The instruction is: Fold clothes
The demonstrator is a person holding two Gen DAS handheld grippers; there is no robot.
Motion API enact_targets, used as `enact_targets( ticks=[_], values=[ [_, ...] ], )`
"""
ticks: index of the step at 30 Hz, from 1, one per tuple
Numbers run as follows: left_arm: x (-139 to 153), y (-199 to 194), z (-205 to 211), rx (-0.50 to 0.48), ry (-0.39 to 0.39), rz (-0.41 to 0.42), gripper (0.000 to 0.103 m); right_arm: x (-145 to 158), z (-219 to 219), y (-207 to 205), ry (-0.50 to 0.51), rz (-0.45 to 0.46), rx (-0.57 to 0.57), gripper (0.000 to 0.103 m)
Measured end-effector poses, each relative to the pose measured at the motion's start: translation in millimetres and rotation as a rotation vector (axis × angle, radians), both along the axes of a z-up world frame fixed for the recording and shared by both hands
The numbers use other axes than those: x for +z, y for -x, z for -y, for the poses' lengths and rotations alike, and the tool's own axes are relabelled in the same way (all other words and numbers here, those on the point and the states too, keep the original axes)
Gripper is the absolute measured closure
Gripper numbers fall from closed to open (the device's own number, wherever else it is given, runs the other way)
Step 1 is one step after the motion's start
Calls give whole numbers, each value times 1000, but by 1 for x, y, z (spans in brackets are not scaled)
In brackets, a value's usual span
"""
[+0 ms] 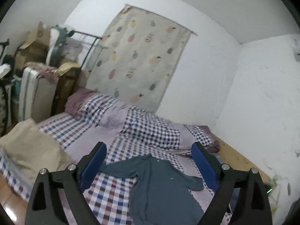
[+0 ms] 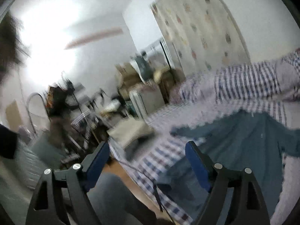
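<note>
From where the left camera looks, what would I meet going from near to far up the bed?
Open left tongs → blue-grey shirt → rumpled checked quilt → fruit-print curtain on the far wall.

right wrist view: wholly motion-blurred; clutter [image 2: 78, 112] beside the bed unreadable. teal shirt [image 1: 159, 191]: hem cut off by the lower edge in the left wrist view, one sleeve cut by the right edge in the right wrist view.

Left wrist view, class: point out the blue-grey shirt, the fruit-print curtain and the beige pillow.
blue-grey shirt [image 1: 161, 191], left wrist view, chest panel.
fruit-print curtain [image 1: 142, 60], left wrist view, middle.
beige pillow [image 1: 31, 146], left wrist view, top face.
</note>
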State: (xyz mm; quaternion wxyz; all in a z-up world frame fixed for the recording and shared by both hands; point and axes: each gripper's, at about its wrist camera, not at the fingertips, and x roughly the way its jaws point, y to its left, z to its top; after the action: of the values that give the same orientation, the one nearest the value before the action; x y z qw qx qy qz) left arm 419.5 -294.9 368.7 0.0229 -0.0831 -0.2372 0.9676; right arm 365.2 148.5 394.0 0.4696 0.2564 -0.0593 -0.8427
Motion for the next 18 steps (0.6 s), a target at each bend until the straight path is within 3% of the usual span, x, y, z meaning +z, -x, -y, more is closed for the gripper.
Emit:
enact_targets(
  ticks=[4,10,14,16,18],
  values=[
    [2,-17,9,71,-27,41,9,-70,63,17,-193,63,39,17],
    [15,-53,9,205,46,55,9,-171,137,62,-374,163,72,17],
    [11,-73,4,264,95,75,9,-209,180,71,-465,143,76,48],
    [-2,-69,2,251,80,101,9,-228,198,75,-527,125,33,54],
    [-17,-63,-1,231,64,130,9,-246,210,77,-573,145,28,68]
  ],
)
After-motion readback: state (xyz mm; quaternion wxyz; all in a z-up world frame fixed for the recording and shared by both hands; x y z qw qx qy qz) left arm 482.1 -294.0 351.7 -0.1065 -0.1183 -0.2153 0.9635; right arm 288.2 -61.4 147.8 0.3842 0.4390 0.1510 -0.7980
